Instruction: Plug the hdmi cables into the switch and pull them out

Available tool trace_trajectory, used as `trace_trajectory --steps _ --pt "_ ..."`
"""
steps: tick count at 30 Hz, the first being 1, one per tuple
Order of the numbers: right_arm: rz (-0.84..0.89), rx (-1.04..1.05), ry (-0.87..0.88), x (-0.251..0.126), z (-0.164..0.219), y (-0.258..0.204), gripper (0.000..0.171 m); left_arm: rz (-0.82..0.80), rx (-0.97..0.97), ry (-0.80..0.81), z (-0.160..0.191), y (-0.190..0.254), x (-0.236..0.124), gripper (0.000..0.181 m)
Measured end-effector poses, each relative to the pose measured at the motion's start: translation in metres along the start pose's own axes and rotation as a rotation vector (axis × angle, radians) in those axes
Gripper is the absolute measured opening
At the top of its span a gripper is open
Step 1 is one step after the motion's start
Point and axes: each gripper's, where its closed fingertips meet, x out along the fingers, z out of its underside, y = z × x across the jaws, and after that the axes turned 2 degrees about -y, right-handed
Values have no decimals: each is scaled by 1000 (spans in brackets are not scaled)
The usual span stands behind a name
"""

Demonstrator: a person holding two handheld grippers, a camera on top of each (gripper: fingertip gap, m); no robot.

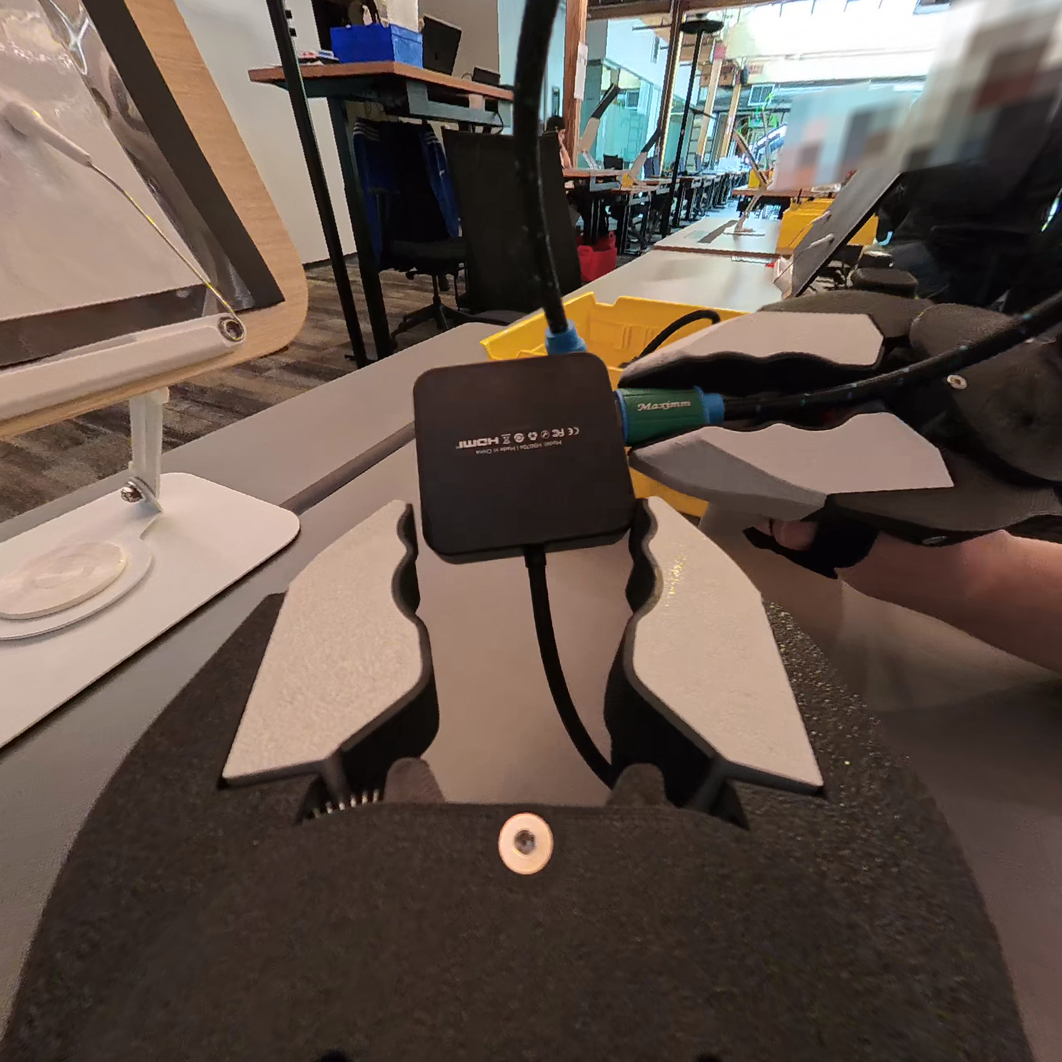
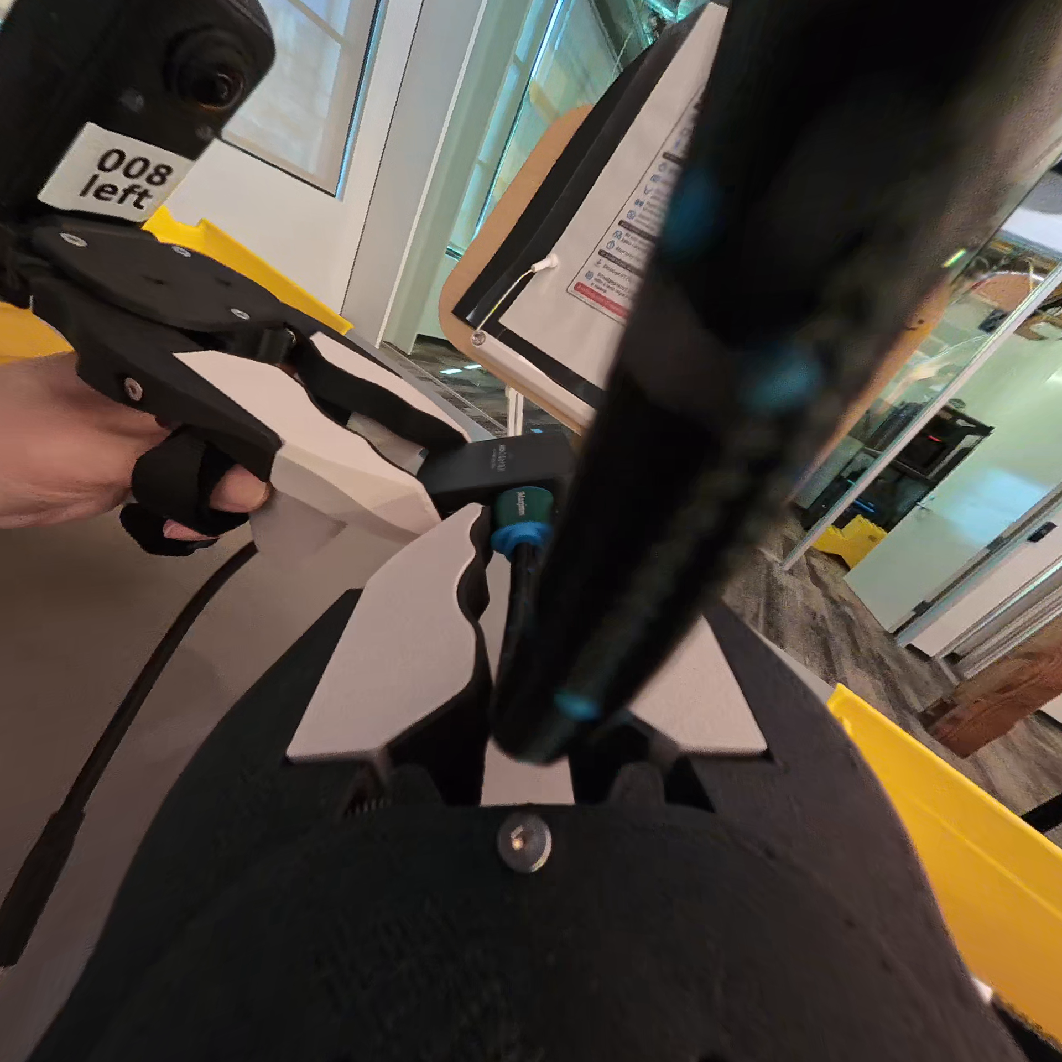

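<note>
My left gripper (image 1: 526,517) is shut on the near edge of the black square hdmi switch (image 1: 520,448) and holds it above the grey table. The switch's own thin black lead (image 1: 551,643) runs back between my fingers. A green hdmi plug (image 1: 661,411) sits in the switch's right side. My right gripper (image 1: 626,414) is closed around it. A second cable with a blue collar (image 1: 566,339) is plugged into the far side and rises upward. In the right wrist view, the green plug (image 2: 523,506) sits beside my left finger (image 2: 425,603). The blurred second cable (image 2: 718,402) hides the right finger.
A yellow bin (image 1: 620,327) stands just behind the switch, and its wall shows at the lower right of the right wrist view (image 2: 948,862). A framed sign (image 1: 115,201) on a white stand base (image 1: 172,551) stands at the left. A person's hand (image 1: 919,592) holds the right gripper.
</note>
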Motion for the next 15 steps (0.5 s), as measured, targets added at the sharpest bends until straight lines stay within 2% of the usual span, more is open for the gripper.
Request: trace_trajectory --steps 7,11,15 --pt "0 -13 21 -2 -4 -3 22 -20 -12 -37 10 -2 6 82" --pt "1 -41 16 0 -2 -6 22 -29 27 3 0 1 2 72" --pt "0 1 9 1 3 -5 22 -73 51 -27 1 -2 3 72"
